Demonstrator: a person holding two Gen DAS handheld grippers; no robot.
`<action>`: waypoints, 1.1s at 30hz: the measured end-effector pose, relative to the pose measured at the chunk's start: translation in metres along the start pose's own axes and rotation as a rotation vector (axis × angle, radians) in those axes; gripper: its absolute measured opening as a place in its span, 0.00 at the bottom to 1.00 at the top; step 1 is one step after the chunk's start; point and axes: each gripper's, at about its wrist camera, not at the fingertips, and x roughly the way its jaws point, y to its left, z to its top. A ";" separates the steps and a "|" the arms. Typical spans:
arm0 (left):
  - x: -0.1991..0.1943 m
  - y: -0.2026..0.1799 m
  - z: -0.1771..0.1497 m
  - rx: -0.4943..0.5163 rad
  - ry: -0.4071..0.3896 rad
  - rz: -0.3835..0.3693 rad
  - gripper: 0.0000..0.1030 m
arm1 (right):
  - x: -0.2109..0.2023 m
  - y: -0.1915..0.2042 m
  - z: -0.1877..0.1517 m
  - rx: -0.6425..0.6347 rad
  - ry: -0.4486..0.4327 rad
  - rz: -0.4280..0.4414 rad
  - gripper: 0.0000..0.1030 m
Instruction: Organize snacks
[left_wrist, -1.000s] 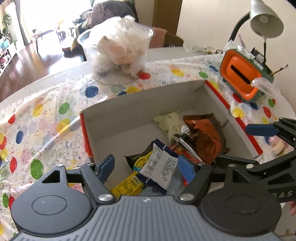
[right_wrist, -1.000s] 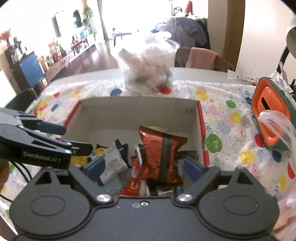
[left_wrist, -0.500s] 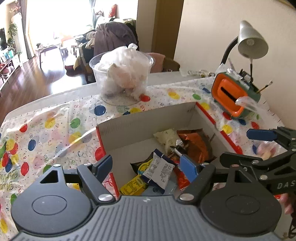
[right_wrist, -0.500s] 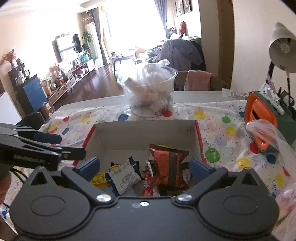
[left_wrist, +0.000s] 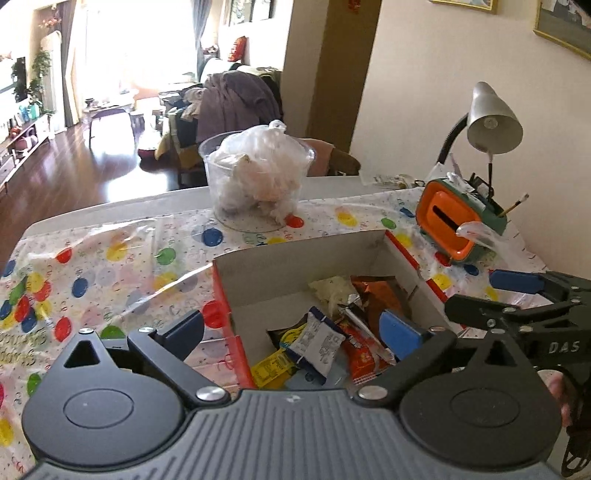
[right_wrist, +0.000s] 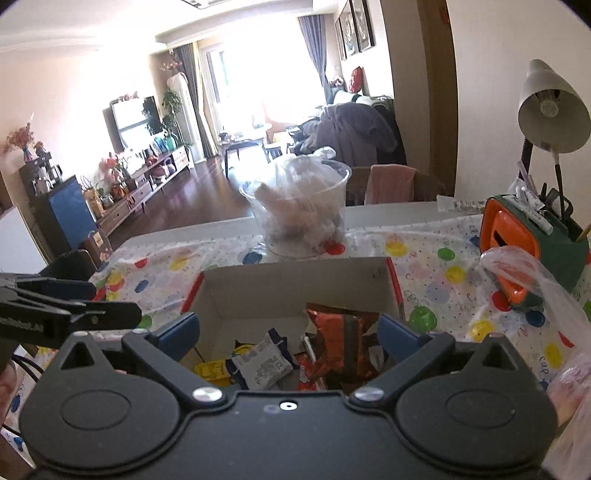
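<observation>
A cardboard box (left_wrist: 295, 266), white inside and red outside, stands on the dotted tablecloth. In it lie a white-and-blue packet (left_wrist: 317, 343), a yellow packet (left_wrist: 271, 367), a red packet (left_wrist: 356, 354), a pale packet (left_wrist: 332, 290) and an orange-brown foil bag (left_wrist: 376, 295). My left gripper (left_wrist: 291, 325) hovers above the box's near left corner, its jaws opening and gripping nothing. Over the same box (right_wrist: 295, 284) my right gripper (right_wrist: 288, 326) stands open and empty, above the foil bag (right_wrist: 343, 339) and the white packet (right_wrist: 264, 363).
A clear tub (left_wrist: 258, 181) of bagged items stands behind the box. An orange-and-green holder (left_wrist: 454, 221) and a desk lamp (left_wrist: 493, 122) sit at the right by the wall. A loose plastic bag (right_wrist: 535, 280) lies at the right. A chair stands beyond the table.
Both grippers have risen and drawn back from the box, which now looks smaller and lower. The left jaws have spread wider, and the right jaws slightly wider. The snacks have stayed in the box.
</observation>
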 end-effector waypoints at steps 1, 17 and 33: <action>-0.002 0.000 -0.001 -0.004 0.000 0.004 0.99 | -0.002 0.001 -0.001 -0.001 -0.005 0.005 1.00; -0.013 0.002 -0.018 -0.053 0.000 0.012 0.99 | -0.011 0.013 -0.013 -0.005 0.010 0.001 1.00; -0.019 -0.005 -0.019 -0.033 -0.030 0.005 0.99 | -0.012 0.010 -0.015 0.030 -0.022 -0.015 1.00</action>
